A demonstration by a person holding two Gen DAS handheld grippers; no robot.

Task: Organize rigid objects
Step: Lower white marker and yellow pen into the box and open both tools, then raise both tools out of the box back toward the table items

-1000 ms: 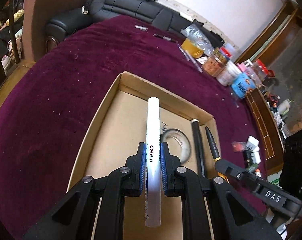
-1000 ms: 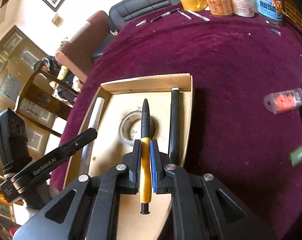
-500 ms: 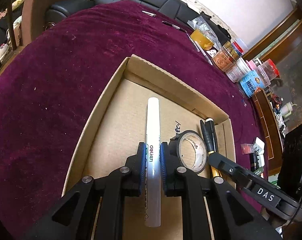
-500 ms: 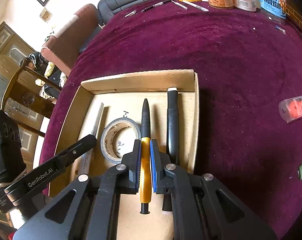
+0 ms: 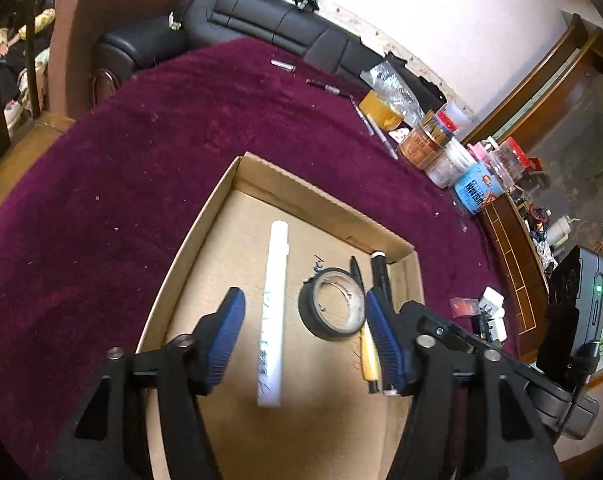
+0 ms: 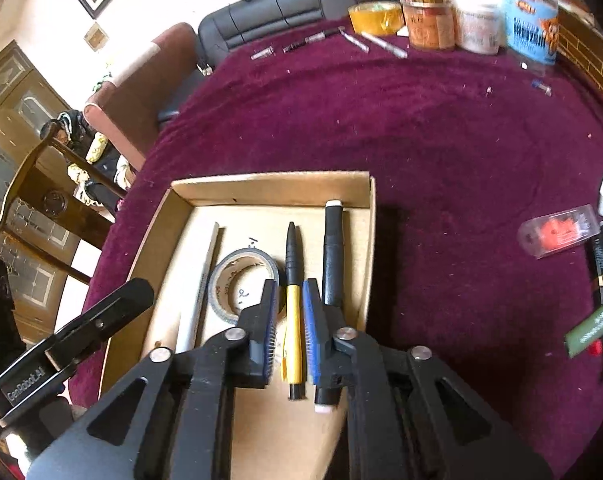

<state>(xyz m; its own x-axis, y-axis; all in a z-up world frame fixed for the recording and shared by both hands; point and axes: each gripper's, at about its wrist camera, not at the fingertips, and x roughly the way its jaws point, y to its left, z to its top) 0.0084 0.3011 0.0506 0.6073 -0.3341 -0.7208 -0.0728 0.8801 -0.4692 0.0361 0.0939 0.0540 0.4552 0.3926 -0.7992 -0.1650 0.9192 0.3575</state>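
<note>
The left gripper (image 5: 303, 328) has just spread its blue-padded fingers (image 5: 227, 328) wide, clear of the long white plastic marker (image 5: 273, 312) lying between them at frame centre in the shallow brown cardboard tray (image 5: 321, 196). The right gripper (image 6: 290, 328) has just been parting its fingers (image 6: 311, 328) slightly, so the yellow-and-black pen (image 6: 292, 320) looks freed beside the grey tape roll (image 6: 241, 284) and black marker (image 6: 332, 256). Both point steeply down over the maroon-clothed counter (image 6: 441, 140), apparently to lay the items parallel.
</note>
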